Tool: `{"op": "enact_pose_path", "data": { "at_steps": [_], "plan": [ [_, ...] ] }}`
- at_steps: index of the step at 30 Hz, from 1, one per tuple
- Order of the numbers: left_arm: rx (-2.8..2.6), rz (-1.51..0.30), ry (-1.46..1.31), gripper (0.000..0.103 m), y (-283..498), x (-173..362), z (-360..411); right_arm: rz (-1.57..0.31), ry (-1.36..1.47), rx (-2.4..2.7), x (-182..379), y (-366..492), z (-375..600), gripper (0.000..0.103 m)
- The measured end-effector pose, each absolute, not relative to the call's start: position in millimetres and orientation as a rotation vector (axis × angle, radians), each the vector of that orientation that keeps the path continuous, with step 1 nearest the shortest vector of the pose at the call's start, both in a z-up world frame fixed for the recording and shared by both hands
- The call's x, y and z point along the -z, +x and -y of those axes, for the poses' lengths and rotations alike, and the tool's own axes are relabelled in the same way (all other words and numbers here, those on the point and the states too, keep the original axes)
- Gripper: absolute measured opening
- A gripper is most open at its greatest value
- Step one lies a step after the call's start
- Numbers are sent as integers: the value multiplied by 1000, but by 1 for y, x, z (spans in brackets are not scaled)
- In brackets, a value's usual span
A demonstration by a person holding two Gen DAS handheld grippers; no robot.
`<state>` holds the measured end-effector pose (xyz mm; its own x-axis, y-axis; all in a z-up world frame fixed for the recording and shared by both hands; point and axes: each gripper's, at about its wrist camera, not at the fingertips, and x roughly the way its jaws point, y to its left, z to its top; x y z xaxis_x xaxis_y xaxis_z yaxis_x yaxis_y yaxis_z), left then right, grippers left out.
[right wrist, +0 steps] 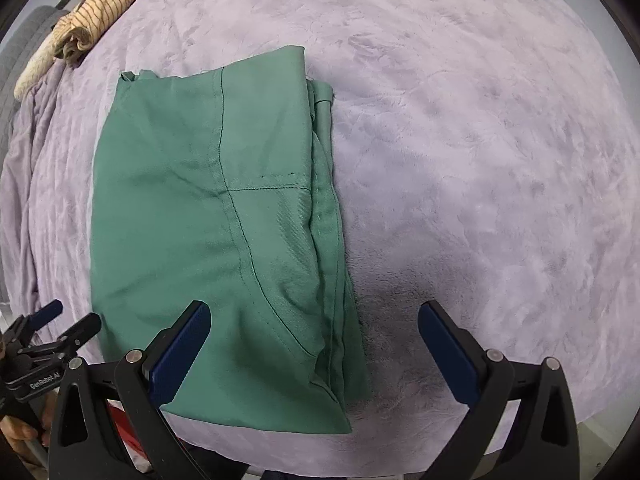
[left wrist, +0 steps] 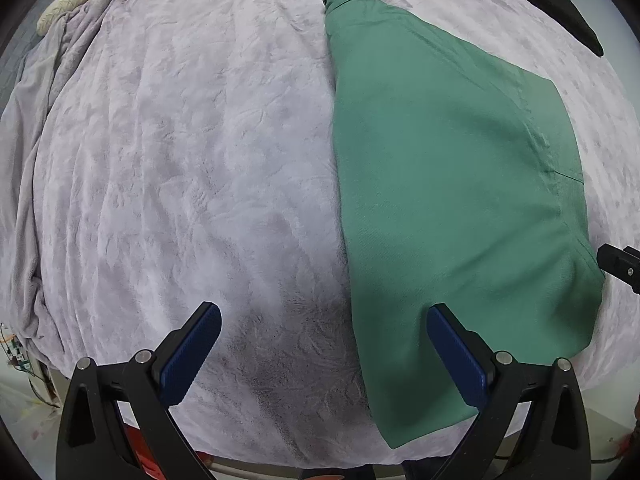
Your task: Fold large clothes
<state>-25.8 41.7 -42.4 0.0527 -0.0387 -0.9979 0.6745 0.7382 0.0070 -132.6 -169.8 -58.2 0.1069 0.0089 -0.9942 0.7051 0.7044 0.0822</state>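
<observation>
A green garment [left wrist: 448, 200] lies folded into a long strip on the lavender blanket [left wrist: 180, 160]. In the right wrist view the green garment [right wrist: 216, 220] shows seams and stacked folded edges along its right side. My left gripper [left wrist: 324, 320] is open and empty, above the garment's near left edge. My right gripper [right wrist: 314, 316] is open and empty, above the garment's near right edge. The left gripper also shows at the left edge of the right wrist view [right wrist: 60, 320]. A finger of the right gripper [left wrist: 620, 264] pokes in at the right of the left wrist view.
A striped cream cloth [right wrist: 80, 20] lies bunched at the far left of the blanket [right wrist: 480, 160]. A dark item [left wrist: 560, 4] lies at the far right. The blanket's bunched edge [left wrist: 36, 160] hangs at the left.
</observation>
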Motion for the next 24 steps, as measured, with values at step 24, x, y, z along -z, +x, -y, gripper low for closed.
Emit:
{"op": "enact_pose_path", "data": {
  "at_steps": [24],
  "plan": [
    [589, -1289, 549, 103, -25, -35, -17, -1342, 483, 652, -11, -104, 142, 103]
  ]
}}
